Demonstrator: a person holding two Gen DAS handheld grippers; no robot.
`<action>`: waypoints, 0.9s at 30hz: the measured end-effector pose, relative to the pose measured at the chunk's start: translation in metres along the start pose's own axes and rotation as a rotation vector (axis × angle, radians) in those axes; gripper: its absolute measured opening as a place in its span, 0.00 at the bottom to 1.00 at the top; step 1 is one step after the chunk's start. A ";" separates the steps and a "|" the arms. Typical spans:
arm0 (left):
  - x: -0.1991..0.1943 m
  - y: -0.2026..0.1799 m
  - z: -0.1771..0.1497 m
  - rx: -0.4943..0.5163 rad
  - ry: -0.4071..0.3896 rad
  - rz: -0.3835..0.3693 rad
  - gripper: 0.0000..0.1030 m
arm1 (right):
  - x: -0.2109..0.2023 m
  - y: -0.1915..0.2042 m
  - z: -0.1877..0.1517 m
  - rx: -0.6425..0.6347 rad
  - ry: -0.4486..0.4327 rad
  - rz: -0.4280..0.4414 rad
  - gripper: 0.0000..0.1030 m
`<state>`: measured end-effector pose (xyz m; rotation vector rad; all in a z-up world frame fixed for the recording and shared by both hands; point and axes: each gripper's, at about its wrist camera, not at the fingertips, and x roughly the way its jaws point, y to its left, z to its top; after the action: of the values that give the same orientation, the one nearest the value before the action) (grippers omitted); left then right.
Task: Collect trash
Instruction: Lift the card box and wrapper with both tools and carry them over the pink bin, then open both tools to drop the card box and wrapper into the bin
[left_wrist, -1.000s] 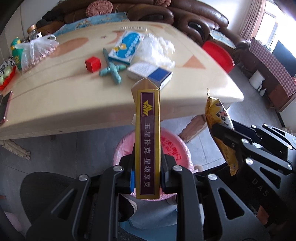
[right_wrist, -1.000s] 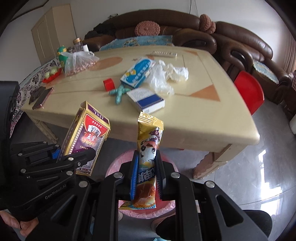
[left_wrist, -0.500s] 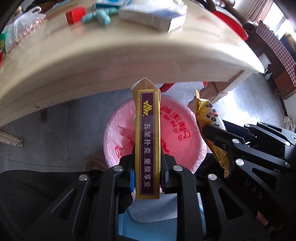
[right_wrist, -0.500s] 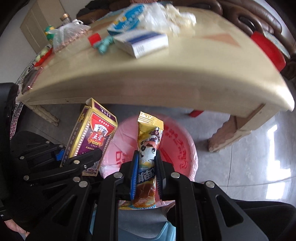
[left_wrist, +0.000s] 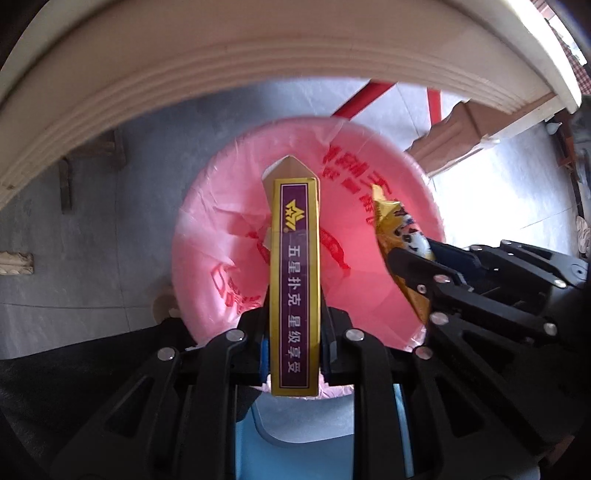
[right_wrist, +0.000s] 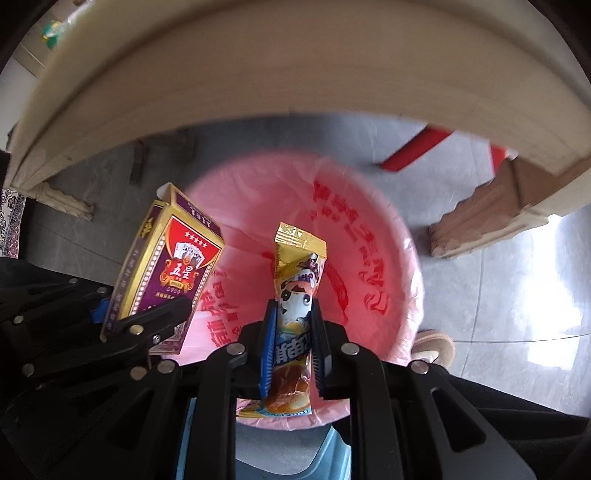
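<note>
My left gripper (left_wrist: 293, 325) is shut on a gold and purple playing-card box (left_wrist: 294, 280), held on edge straight above a bin lined with a pink bag (left_wrist: 207, 236). My right gripper (right_wrist: 293, 317) is shut on a gold snack wrapper (right_wrist: 298, 273) over the same pink-lined bin (right_wrist: 388, 258). In the left wrist view the snack wrapper (left_wrist: 397, 236) and right gripper (left_wrist: 410, 269) sit at the right. The right wrist view shows the card box (right_wrist: 170, 269) and the left gripper (right_wrist: 147, 321) at the left. Both items hang above the bin's mouth.
The cream table's edge (left_wrist: 258, 62) arches over the bin in both views, with a carved table leg (right_wrist: 484, 221) at the right. Red stool legs (left_wrist: 369, 96) stand behind the bin. Grey tile floor (left_wrist: 92, 240) surrounds it. A shoe (right_wrist: 432, 347) shows by the bin's right rim.
Both grippers have dropped from table height to below the table edge and tipped downward. The tabletop items have left view and the pink bin now fills the middle.
</note>
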<state>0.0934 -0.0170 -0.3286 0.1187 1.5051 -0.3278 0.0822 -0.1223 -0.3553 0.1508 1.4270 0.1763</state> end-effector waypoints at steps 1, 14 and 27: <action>0.004 0.003 -0.002 -0.010 0.015 -0.010 0.19 | 0.007 -0.001 0.001 0.004 0.016 0.003 0.17; 0.054 0.013 0.018 -0.047 0.126 -0.052 0.19 | 0.061 -0.014 0.008 0.023 0.109 0.007 0.17; 0.064 0.012 0.026 -0.023 0.124 0.012 0.22 | 0.073 -0.019 0.012 0.032 0.125 0.048 0.19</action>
<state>0.1236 -0.0213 -0.3920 0.1318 1.6303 -0.2980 0.1048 -0.1256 -0.4281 0.2036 1.5521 0.2055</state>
